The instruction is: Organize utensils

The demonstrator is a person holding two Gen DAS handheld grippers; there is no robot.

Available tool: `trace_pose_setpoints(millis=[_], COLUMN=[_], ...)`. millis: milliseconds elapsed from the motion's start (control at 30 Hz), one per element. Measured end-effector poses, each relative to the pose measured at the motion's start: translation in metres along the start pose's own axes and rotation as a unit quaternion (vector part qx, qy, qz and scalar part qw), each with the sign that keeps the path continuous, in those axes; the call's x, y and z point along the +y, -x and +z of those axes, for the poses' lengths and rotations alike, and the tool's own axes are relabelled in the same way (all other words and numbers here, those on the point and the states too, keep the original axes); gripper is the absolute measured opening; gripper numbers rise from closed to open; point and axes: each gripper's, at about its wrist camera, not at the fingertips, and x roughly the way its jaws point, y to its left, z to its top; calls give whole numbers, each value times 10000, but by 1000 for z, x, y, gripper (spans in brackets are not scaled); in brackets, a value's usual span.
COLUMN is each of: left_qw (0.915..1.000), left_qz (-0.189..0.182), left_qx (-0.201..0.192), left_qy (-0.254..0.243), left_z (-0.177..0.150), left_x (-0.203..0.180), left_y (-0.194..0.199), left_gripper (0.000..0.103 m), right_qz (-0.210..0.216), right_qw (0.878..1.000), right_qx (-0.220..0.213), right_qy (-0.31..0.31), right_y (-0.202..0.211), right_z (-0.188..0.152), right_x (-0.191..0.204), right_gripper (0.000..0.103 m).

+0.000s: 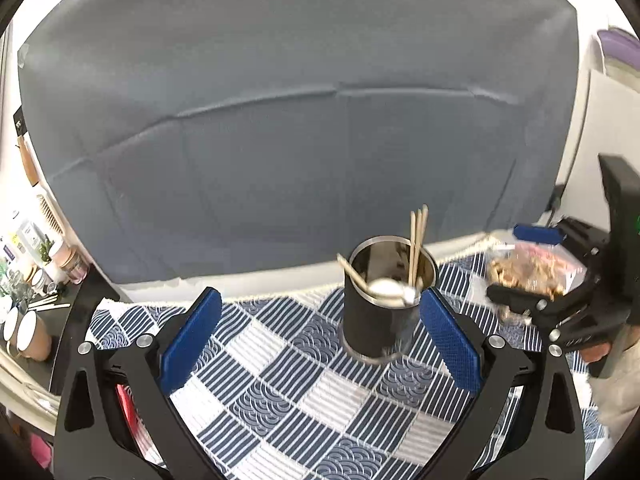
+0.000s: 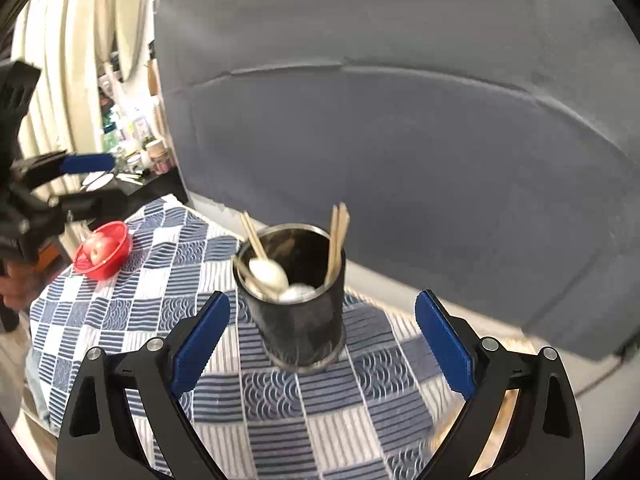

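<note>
dark metal holder (image 1: 380, 312) upright on checked cloth, holding wooden chopsticks (image 1: 418, 240) leaning at the far rim and two spoons (image 2: 268, 272), bowls up, near side.

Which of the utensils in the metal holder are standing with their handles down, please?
The two spoons: their pale bowls sit at the rim of the metal holder, while the wooden chopsticks stand as bare sticks above the rim.

One cup (image 2: 298, 312), two spoons (image 2: 269, 272), three chopsticks (image 2: 337, 236) bunched, one red bowl (image 2: 105, 251), one snack bag (image 1: 532, 266), my two claws (image 1: 320, 336).
</note>
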Motion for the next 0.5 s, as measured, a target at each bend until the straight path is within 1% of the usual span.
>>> trace_pose_setpoints(millis=[67, 100, 133, 200, 233, 333, 367, 433, 500], left_qw=[10000, 9999, 9997, 9992, 9992, 9993, 9993, 9983, 9971], left_qz=[-15, 17, 132, 185, 136, 211, 170, -65, -187], left_qx=[35, 10, 2, -30, -71, -19, 22, 100, 193], left_qy=[50, 110, 210, 352, 365, 315, 340, 562, 707], left_z=[-12, -21, -27, -38, -46, -70, -74, -88, -100], left_x=[-6, -9, -12, -16, -20, -33, -35, -37, -39], left_y=[4, 9, 12, 18, 22, 30, 30, 32, 34], left_gripper=[97, 97, 97, 97, 97, 97, 97, 97, 97], right_qz=[41, 149, 197, 133, 109, -44, -90, -139, -113], right_qw=[9999, 9997, 9995, 9994, 9994, 9990, 9989, 9984, 9973], right_qx=[120, 186, 236, 294, 324, 416, 433, 500, 589], right_qy=[-72, -94, -94, -88, -105, -141, -155, -218, -412], right_y=[6, 11, 16, 25, 29, 41, 45, 54, 60], right_z=[-9, -16, -22, -35, -43, -64, -71, -87, -99], right_x=[3, 5, 8, 14, 16, 21, 22, 23, 21], right_gripper=[90, 90, 90, 90, 90, 90, 90, 90, 90])
